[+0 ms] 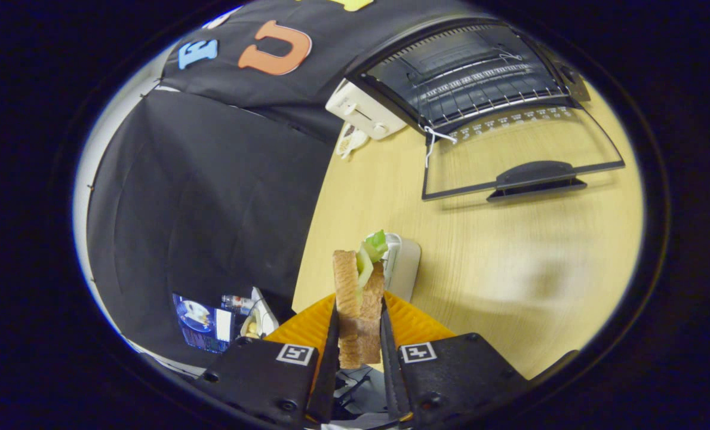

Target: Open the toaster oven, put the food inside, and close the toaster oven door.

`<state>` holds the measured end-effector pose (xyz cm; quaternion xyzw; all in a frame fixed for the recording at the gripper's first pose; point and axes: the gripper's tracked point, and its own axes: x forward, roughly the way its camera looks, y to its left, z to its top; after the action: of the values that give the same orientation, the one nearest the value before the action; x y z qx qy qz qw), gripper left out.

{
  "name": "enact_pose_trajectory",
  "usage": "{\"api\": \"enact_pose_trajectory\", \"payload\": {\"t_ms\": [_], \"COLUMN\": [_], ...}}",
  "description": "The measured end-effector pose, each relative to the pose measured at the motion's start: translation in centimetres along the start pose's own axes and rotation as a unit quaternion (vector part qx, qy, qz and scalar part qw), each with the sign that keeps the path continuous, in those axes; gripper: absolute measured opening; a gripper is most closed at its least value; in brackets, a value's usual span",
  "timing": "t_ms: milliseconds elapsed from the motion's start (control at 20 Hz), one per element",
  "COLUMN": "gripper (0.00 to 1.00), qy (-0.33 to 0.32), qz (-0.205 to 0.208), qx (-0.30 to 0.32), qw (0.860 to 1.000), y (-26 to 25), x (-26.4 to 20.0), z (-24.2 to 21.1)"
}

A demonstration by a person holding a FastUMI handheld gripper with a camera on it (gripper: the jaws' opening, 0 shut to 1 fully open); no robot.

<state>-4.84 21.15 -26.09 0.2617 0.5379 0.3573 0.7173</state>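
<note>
A sandwich (pixel 359 298) of brown bread with green lettuce stands on edge between my fingers, and my gripper (pixel 358 325) is shut on its lower part. It is lifted above an orange ridged plate (pixel 411 322) that lies just under the fingers. Far beyond them, across the wooden table (pixel 510 257), stands the toaster oven (pixel 468 74) with its wire rack showing inside. Its glass door (pixel 522 155) hangs fully open, flat over the table, handle (pixel 537 176) toward me.
A white pop-up toaster (pixel 363 110) stands beside the oven on its left, a small pale object (pixel 350 142) in front of it. A white item (pixel 405 263) lies just beyond the plate. Black cloth covers the space left of the table, with packets (pixel 208 322) on the floor.
</note>
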Motion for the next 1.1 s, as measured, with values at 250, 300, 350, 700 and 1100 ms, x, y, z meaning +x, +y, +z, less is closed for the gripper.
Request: {"api": "enact_pose_trajectory", "payload": {"t_ms": [250,300,350,700,1100], "gripper": [0.38,0.38,0.38,0.38,0.38], "qy": [-0.036,-0.057,-0.077,-0.271,-0.456], "qz": [0.034,0.041,0.042,0.040,0.023], "qx": [-0.032,-0.028,-0.025,-0.008,0.128], "qw": [0.998,0.997,0.996,0.962,0.880], "y": [1.0,1.2,1.1,-1.9,-7.9], "x": [-1.0,-1.2,-1.5,-3.9,-7.4], "z": [1.2,2.1,3.0,11.3,19.4]}}
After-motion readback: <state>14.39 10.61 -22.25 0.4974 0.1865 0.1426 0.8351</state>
